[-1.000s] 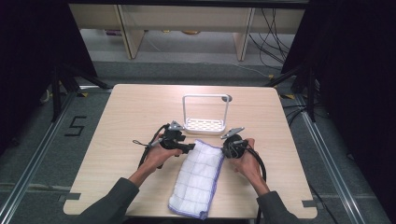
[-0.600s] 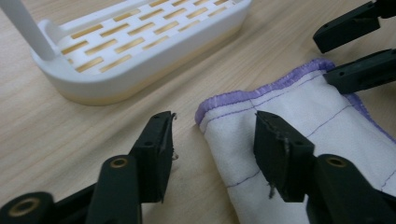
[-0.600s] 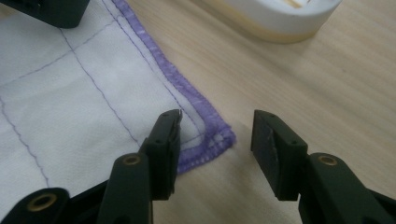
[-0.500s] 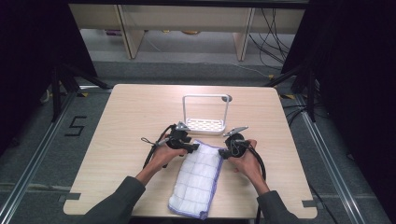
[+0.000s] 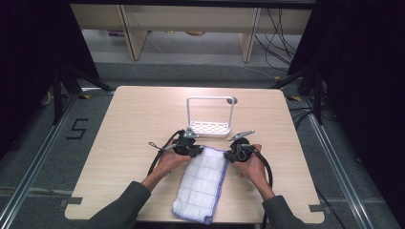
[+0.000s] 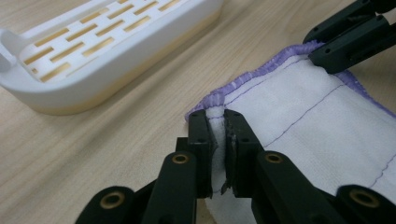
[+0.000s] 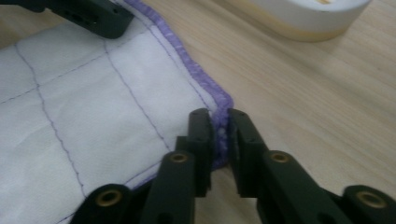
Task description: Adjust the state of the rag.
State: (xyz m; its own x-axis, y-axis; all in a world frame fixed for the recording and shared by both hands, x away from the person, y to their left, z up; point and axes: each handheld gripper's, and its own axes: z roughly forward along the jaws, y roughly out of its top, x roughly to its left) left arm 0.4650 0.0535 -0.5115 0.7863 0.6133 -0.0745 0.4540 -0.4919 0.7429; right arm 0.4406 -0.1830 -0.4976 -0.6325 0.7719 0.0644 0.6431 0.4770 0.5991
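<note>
A white quilted cloth (image 5: 203, 183) with a purple hem lies folded lengthwise on the wooden table (image 5: 119, 124), running from the middle toward the front edge. My left gripper (image 5: 197, 151) is shut on the cloth's far left corner (image 6: 212, 109). In the left gripper view its jaws (image 6: 218, 140) pinch the white fabric between them. My right gripper (image 5: 229, 155) is shut on the far right corner (image 7: 223, 105), the purple hem caught between its jaws (image 7: 219, 135). Each gripper view shows the other gripper's black jaw tips at the opposite corner.
A white slotted tray (image 5: 210, 128) with a tall white wire handle (image 5: 210, 99) stands just beyond the cloth, close to both grippers. It shows as a white perforated dish (image 6: 102, 42) in the left gripper view. Black cables trail from both grippers toward the front.
My left gripper has moved right along the far edge onto the cloth's left corner and shut on it. The right gripper has stayed at the right corner.
</note>
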